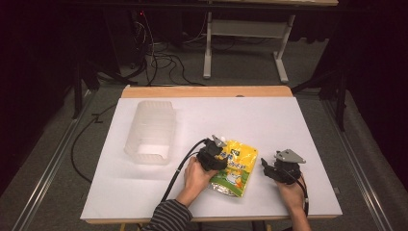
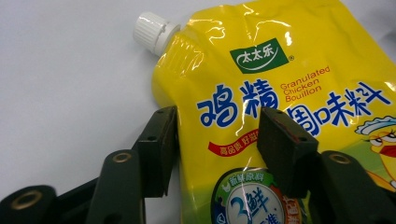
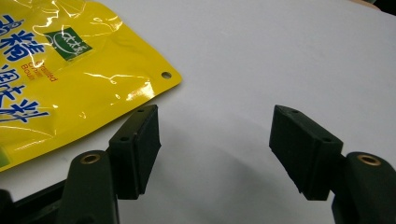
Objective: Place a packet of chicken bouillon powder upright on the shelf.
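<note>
- High view: white table (image 1: 269, 120), pale translucent plastic bin (image 1: 150, 131) lying at left, well apart from pouch.
- Yellow bouillon pouch (image 1: 235, 166) flat on table near front edge, between both hands; white screw cap (image 2: 152, 31) at top corner.
- Left claw (image 1: 217, 153) over pouch's left part, jaws partly closed astride its left edge (image 2: 210, 140); contact of pads unclear.
- Right claw (image 1: 267, 166) just right of pouch, jaws wide apart over bare table (image 3: 215, 140), holding nothing.

Bare table (image 1: 269, 120) lay open far and right; a clear plastic bin (image 1: 151, 132) blocked the left, the yellow pouch (image 1: 234, 166) the near middle.
</note>
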